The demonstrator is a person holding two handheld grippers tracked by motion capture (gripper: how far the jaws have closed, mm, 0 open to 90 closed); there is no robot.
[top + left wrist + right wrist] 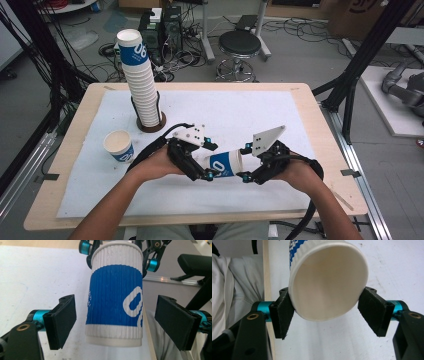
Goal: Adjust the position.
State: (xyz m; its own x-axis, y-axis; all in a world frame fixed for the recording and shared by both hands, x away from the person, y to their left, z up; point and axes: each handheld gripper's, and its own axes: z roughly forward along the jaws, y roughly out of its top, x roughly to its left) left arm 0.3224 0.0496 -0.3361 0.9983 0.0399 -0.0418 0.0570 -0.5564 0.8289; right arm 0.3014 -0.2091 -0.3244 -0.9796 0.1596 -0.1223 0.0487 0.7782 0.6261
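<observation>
Held sideways above bare white worktop point(240, 107): blue-and-white paper cup point(226, 163), rim clamped by right hand-held gripper point(244, 161); left hand-held gripper point(209, 160) spread around its base, not touching.

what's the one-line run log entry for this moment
right gripper: shut on cup rim | left gripper: open, astride cup base | cup: sideways, off mat

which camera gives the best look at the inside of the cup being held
The right gripper view: the cup faces it mouth-first, showing its plain interior between the right gripper pads. The left gripper view shows its blue ribbed side; the high view shows it sideways.
</observation>
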